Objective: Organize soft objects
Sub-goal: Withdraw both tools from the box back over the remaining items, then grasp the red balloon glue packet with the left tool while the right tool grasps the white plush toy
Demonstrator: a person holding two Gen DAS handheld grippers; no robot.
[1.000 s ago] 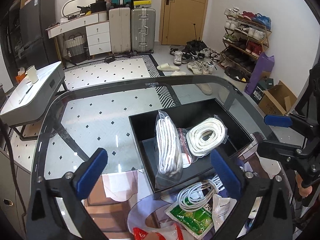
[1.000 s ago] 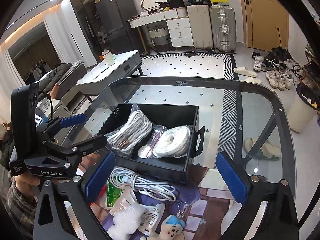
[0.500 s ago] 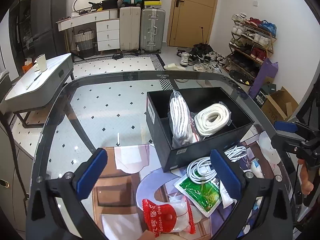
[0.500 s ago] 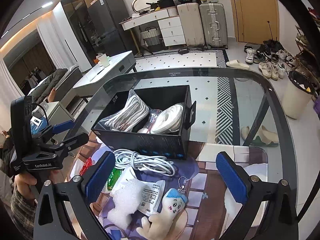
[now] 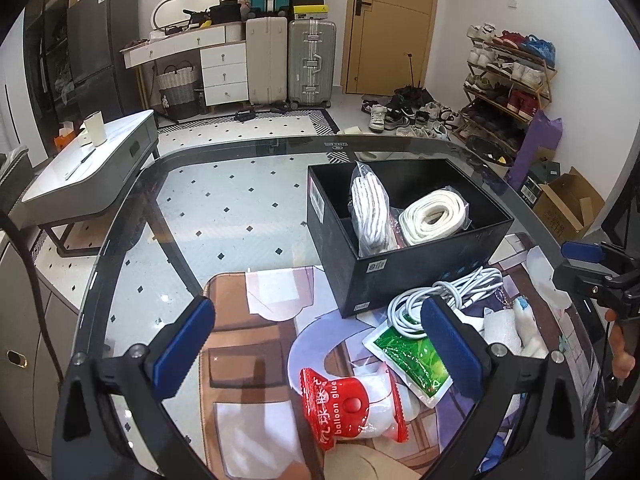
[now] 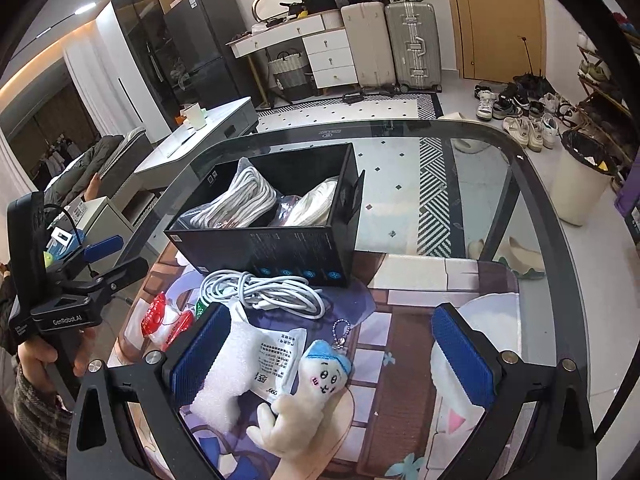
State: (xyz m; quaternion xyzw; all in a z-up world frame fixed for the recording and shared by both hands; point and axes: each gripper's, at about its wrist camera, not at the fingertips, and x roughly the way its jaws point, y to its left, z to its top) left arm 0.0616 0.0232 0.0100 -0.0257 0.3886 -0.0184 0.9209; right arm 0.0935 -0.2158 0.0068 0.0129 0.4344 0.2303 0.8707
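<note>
A black box (image 5: 424,276) on the glass table holds a bagged white rope bundle (image 5: 370,208) and a bagged white coil (image 5: 434,216); the box also shows in the right wrist view (image 6: 280,248). In front of it lie a white cable (image 5: 444,300), a green packet (image 5: 412,360), a red balloon-glue bag (image 5: 352,408), a white foam piece (image 6: 224,364), a printed packet (image 6: 276,360) and a plush keychain toy (image 6: 316,388). My left gripper (image 5: 318,354) is open and empty above the mat. My right gripper (image 6: 334,358) is open and empty over the plush toy.
A patterned mat (image 5: 248,344) covers the near part of the glass table (image 5: 224,208). A grey side table (image 5: 88,168), suitcases (image 5: 310,64) and a shoe rack (image 5: 508,80) stand beyond. A white bin (image 6: 580,184) stands at the right.
Both grippers have drawn back from the box toward me. The loose items in front of the box have come into fuller view. Both stay open and empty.
</note>
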